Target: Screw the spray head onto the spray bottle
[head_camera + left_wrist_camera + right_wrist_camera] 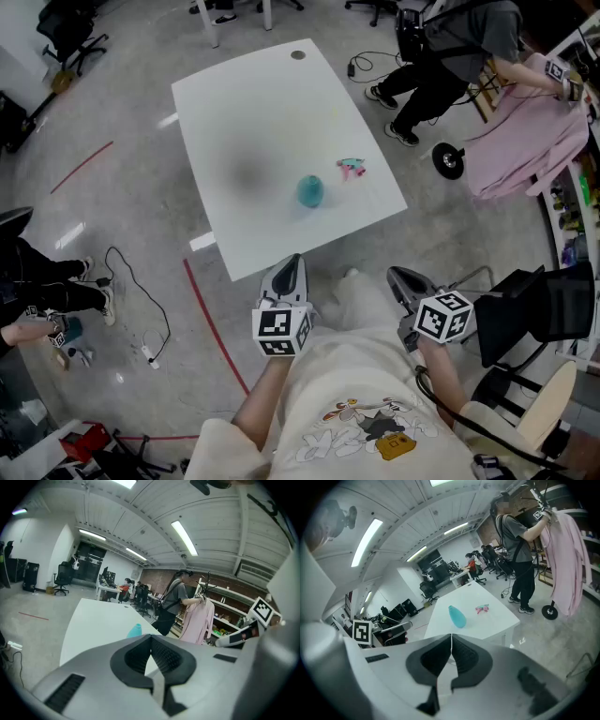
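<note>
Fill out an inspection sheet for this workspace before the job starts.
Surface: white table, mostly bare.
Job's things: teal bottle with no head on; spray head lying apart, just right of it in the head view.
Clutter: one small dark round spot near the table's far edge.
Grippers: left claw and right claw both shut, empty, short of the table's near edge.
Cables: power strip with its cord on the floor at left; black cord past the far corner.
Surroundings: person handling a pink garment; red floor tape.
</note>
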Tool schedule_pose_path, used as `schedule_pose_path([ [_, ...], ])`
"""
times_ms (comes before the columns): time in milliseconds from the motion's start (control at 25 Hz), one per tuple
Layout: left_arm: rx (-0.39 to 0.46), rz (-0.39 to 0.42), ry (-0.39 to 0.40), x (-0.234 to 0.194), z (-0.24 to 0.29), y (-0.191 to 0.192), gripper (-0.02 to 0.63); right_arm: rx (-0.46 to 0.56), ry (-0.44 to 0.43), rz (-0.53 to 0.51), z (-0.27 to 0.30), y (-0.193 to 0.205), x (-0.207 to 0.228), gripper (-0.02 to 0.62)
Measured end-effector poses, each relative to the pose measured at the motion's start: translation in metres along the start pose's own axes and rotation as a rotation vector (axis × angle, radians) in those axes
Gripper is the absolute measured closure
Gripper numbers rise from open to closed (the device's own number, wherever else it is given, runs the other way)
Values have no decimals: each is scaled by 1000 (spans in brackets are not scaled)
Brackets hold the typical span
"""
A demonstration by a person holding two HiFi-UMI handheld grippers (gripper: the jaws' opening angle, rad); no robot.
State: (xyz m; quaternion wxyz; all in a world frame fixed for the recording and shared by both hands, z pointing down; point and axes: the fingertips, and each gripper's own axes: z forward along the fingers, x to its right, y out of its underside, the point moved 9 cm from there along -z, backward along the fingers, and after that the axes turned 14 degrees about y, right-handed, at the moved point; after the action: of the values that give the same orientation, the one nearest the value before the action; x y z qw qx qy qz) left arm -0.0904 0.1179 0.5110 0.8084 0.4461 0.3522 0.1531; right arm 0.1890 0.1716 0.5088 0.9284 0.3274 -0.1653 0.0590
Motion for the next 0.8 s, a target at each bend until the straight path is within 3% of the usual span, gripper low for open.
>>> schedule_pose_path([
  [80, -25, -43, 35, -8, 18, 0, 592, -6, 27, -13, 11, -14, 13, 588],
  [120, -34, -33, 44, -14, 32, -2, 532, -1, 36, -16, 19, -23, 19, 588],
  [200, -53, 72, 31, -35, 71, -6, 288, 13, 39, -15, 42, -43, 31, 588],
  [280, -74, 188, -2, -61, 115, 1, 190, 0, 21, -3, 63, -59, 40, 588],
  [440, -147, 319, -34, -107, 202, 30, 160, -18, -46, -47, 78, -94, 51, 588],
  [560, -152, 404, -15, -130, 251, 47, 138, -36, -22, -128, 84, -118, 72, 588],
  [800, -82, 446, 18, -140, 285, 57, 138, -57, 11, -95, 102, -164, 133, 588],
])
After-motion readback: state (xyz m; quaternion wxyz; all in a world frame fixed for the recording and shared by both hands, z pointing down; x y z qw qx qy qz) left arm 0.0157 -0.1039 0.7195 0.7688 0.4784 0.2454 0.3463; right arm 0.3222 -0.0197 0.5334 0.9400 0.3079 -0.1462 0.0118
